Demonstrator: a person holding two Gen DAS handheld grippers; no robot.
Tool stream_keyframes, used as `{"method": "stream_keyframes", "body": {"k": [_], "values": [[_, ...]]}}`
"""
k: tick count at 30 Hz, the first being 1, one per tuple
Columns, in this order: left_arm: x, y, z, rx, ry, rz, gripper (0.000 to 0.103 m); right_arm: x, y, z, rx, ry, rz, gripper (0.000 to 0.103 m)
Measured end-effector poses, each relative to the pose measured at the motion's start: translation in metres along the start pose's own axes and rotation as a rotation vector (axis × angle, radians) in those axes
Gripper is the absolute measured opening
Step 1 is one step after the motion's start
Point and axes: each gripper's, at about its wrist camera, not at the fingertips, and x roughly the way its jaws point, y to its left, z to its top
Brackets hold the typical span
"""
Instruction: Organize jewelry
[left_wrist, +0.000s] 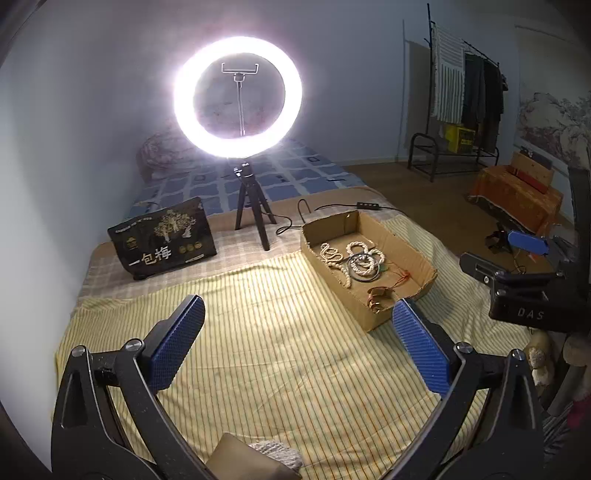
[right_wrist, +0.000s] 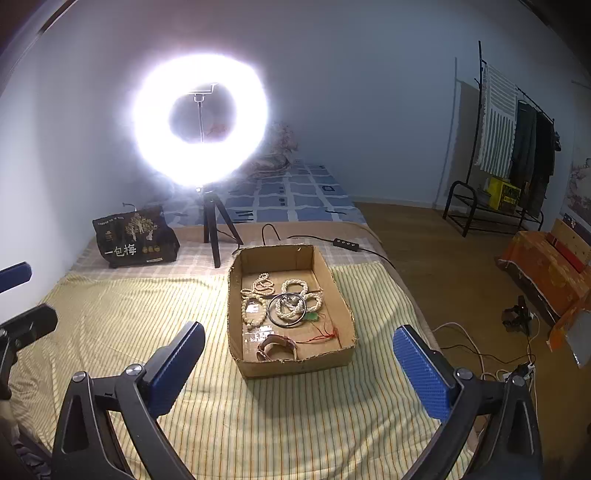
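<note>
Both tongs hang over the near part of the bed, blue pads spread wide and nothing between them: left tongs (left_wrist: 299, 347) above bare striped sheet (left_wrist: 258, 332), right tongs (right_wrist: 299, 363) aimed straight at the box (right_wrist: 291, 360), which sits just beyond the pads. That heading suits work on the box's contents; the left pair, set off to the side, looks like the supporting one, though that is a guess. The box is a shallow open carton with its flaps cut away, low walls likely chosen so tongs can reach in from above. All the jewelry in view lies inside it, none on the sheet. Nearest the front wall, a brown strap (right_wrist: 276, 349), curled, watch or bracelet, cannot tell which. Beside it a red cord (right_wrist: 321, 336) running to a small green pendant (right_wrist: 313, 316). Mid-box, a dark bangle (right_wrist: 287, 311) lies flat with a pale bead bracelet (right_wrist: 290, 308) inside its ring, and more bead loops (right_wrist: 293, 286) touch or overlap it. At the left a longer bead string (right_wrist: 255, 291) is bunched in loose coils. This heap fits either jewelry gathered into the box as the tidy end state or a jumble waiting to be sorted out; the pictures do not settle it. Beyond the box, a cable with a switch (right_wrist: 345, 243) trails across the bed. Farther left a ring light (right_wrist: 201, 118) on a small tripod faces the work, presumably to light the box. A dark printed bag (right_wrist: 135, 238) stands by the wall. Far right, a clothes rack (right_wrist: 517, 140).
</note>
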Motion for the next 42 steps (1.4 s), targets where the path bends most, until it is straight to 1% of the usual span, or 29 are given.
{"method": "stream_keyframes", "body": {"k": [2,3,10,17,22,33,42], "values": [[0.003,-0.003,-0.002,0.009,0.027,0.037,0.103,0.003,0.000,0.000,0.002,0.003,-0.004,0.103],[0.005,-0.004,-0.003,0.015,0.035,0.039,0.103,0.004,-0.001,0.000,0.004,0.004,-0.008,0.103],[0.008,-0.010,-0.009,0.035,0.047,0.016,0.103,0.007,-0.004,0.000,0.025,0.001,-0.023,0.103],[0.010,-0.013,-0.012,0.040,0.060,-0.003,0.103,0.013,-0.002,-0.002,0.014,0.015,-0.037,0.103],[0.008,-0.014,-0.012,0.040,0.054,-0.003,0.103,0.016,-0.004,-0.002,0.027,0.023,-0.033,0.103],[0.008,-0.012,-0.013,0.028,0.054,-0.007,0.103,0.018,-0.004,-0.004,0.021,0.031,-0.041,0.103],[0.006,-0.011,-0.010,-0.004,0.051,-0.015,0.103,0.019,0.000,-0.007,0.009,0.033,-0.038,0.103]]}}
